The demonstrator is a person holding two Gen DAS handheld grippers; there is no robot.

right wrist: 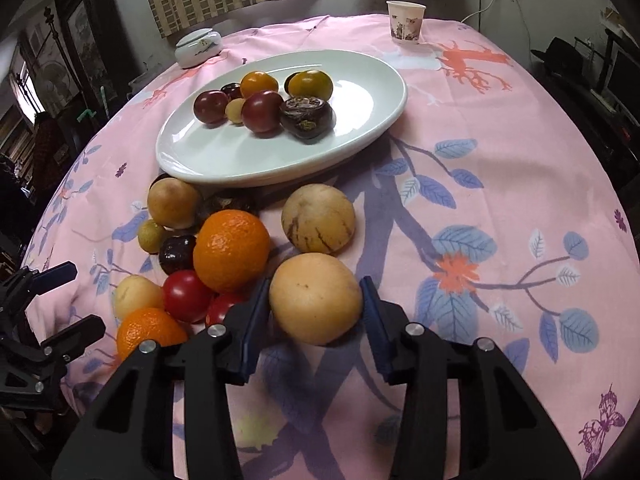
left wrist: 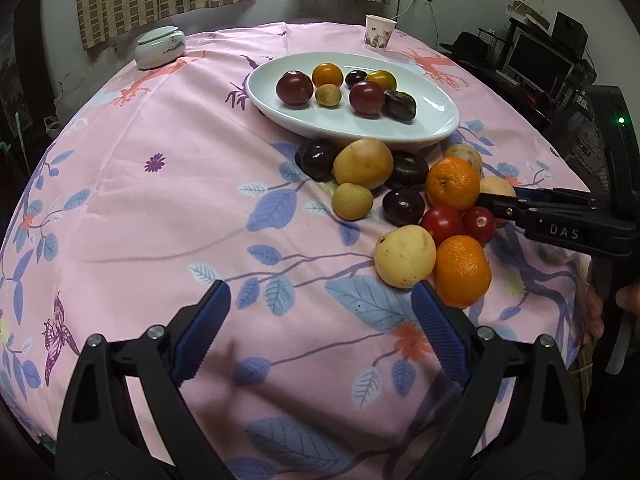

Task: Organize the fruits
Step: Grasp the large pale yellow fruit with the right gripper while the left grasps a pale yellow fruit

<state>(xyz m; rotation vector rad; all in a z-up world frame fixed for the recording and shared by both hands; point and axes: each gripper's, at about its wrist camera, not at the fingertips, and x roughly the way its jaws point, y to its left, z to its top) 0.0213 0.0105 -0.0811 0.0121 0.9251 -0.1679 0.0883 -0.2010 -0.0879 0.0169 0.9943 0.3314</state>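
Note:
A white oval plate (left wrist: 432,120) (right wrist: 360,92) holds several small fruits: dark red, orange, yellow and dark purple ones. In front of it a loose pile lies on the pink floral cloth, with an orange (left wrist: 452,182) (right wrist: 231,250), red tomatoes (left wrist: 442,224) (right wrist: 186,296) and a striped pale fruit (right wrist: 318,218). My right gripper (right wrist: 314,300) (left wrist: 492,200) is shut on a tan round fruit (right wrist: 316,312) (left wrist: 496,187), with a blue pad on each side. My left gripper (left wrist: 320,300) (right wrist: 76,298) stands open over bare cloth, just short of a pale yellow fruit (left wrist: 404,256).
A paper cup (left wrist: 379,31) (right wrist: 405,22) and a lidded ceramic jar (left wrist: 160,46) (right wrist: 199,47) stand at the table's far edge. A desk with monitors (left wrist: 536,64) lies beyond the right edge. A person's hand (left wrist: 628,300) holds the right gripper.

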